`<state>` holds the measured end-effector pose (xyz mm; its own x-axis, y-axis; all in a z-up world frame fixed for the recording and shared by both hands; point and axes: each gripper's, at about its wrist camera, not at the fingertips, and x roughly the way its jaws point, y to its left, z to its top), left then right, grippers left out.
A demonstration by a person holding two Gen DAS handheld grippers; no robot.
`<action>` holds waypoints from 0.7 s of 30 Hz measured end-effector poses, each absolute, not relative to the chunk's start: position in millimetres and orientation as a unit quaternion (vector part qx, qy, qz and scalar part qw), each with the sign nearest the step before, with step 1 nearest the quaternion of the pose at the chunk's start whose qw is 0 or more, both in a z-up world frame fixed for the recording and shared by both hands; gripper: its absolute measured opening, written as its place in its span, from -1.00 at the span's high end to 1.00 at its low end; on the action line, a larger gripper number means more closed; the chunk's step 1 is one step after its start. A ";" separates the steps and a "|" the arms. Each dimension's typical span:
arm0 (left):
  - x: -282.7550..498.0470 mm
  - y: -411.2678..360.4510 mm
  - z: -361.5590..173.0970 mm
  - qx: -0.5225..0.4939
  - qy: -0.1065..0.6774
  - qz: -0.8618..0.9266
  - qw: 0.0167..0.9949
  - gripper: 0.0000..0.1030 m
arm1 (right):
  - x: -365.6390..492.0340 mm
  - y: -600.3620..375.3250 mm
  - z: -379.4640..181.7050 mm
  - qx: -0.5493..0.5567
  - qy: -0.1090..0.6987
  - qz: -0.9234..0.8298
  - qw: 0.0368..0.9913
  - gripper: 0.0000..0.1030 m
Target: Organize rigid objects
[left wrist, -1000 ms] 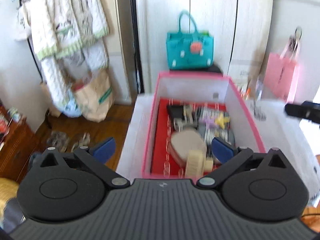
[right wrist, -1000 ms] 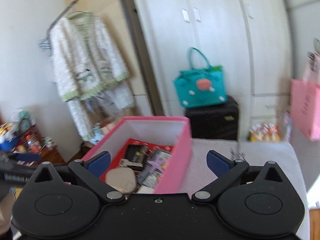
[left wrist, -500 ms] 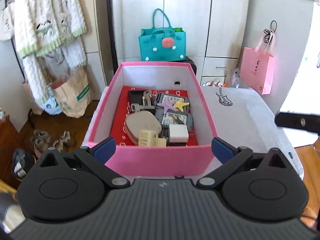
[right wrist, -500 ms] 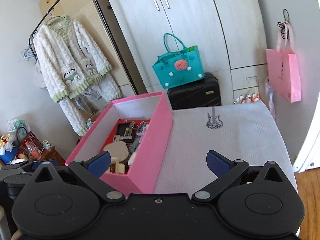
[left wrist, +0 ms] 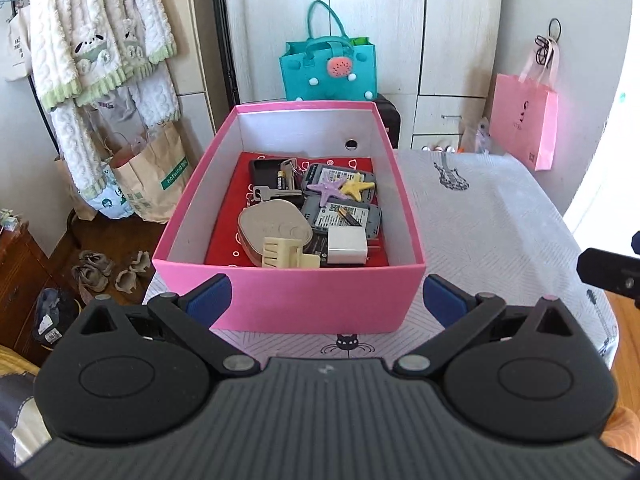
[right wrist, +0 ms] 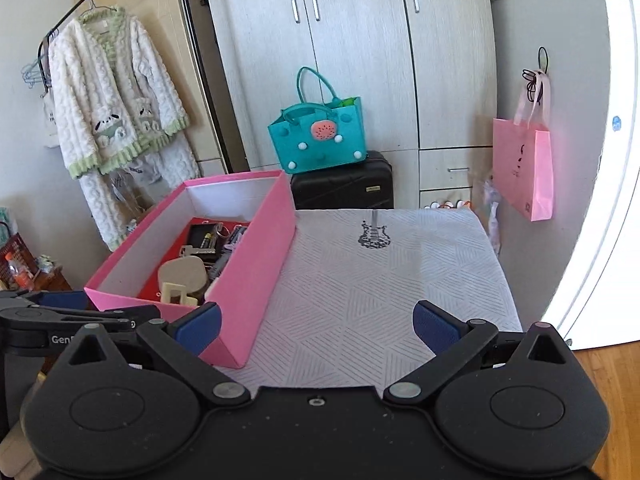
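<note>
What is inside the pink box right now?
Inside the pink box: a red liner, beige case, cream hair clip, white charger, keys, purple starfish and yellow starfish on grey packs. Whatever lies beneath the pile is hidden.

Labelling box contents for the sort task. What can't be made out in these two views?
- Left wrist: what lies under the beige case and cream hair clip, which cover it.
- Left wrist: labels on the grey packs, too small.
- Right wrist: right half of the pink box floor, hidden by its near wall.
- Left wrist: right tongs cut off at the frame edge.
</note>
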<state>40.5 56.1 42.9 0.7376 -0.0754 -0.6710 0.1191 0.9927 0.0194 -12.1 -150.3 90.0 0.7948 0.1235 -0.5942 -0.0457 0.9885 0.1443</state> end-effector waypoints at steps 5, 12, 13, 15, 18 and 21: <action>36.5 49.8 40.5 0.050 0.354 -0.049 0.933 -1.00 | -15.7 -151.0 85.4 0.060 0.322 0.041 0.944 -1.00; 26.2 53.1 41.8 0.045 0.348 -0.040 0.936 -1.00 | -21.9 -151.2 83.6 0.063 0.320 0.038 0.945 -1.00; 24.9 54.0 42.1 0.045 0.347 -0.038 0.936 -1.00 | -22.3 -150.9 83.8 0.063 0.319 0.037 0.945 -1.00; 21.8 55.8 43.4 0.044 0.341 -0.033 0.938 -1.00 | -22.7 -149.7 84.8 0.061 0.316 0.039 0.946 -1.00; 19.1 58.3 44.1 0.038 0.335 -0.025 0.941 -1.00 | -24.5 -147.6 86.5 0.059 0.310 0.039 0.948 -1.00; 15.8 59.4 42.7 0.039 0.328 -0.015 0.944 -1.00 | -28.2 -145.3 86.8 0.049 0.303 0.032 0.951 -1.00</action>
